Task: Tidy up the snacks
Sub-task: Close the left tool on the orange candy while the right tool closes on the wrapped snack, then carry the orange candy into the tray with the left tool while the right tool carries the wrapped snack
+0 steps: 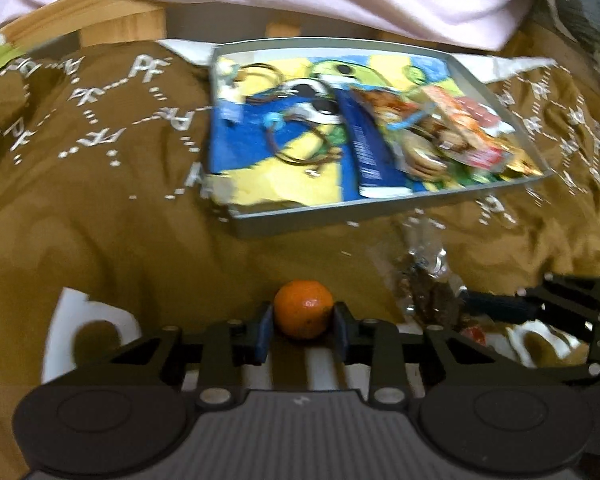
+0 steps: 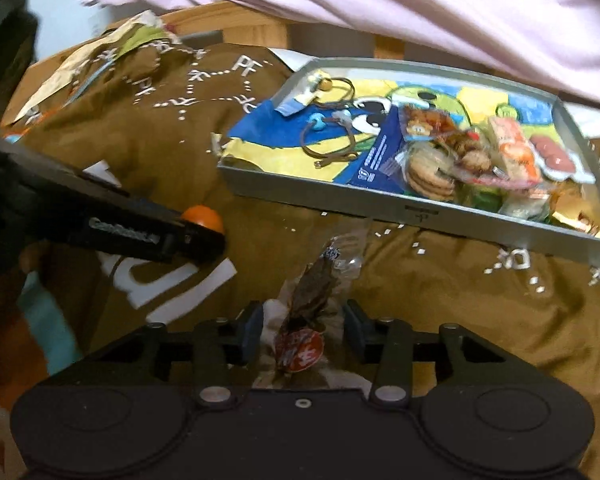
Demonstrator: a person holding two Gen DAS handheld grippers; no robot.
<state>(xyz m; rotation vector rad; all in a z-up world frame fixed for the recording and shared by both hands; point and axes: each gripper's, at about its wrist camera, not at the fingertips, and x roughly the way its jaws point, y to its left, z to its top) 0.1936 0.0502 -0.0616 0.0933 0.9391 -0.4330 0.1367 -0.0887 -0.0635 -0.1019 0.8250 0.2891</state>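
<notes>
At the bottom centre of the left wrist view, the left gripper [image 1: 303, 330] has its jaws clenched on an orange [image 1: 303, 308], one pad against each side. In the right wrist view the right gripper [image 2: 303, 330] stands with jaws released around a clear snack packet [image 2: 312, 300] lying on the brown cloth [image 2: 440, 300], its long axis running away from the camera toward the grey tray [image 2: 420, 210] of snacks at upper right.

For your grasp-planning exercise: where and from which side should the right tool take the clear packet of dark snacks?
Grip the clear snack packet across its narrow middle, coming low from its near end. It lies flat on the brown cloth, lengthwise between the right tool fingers, already straddled.
</notes>
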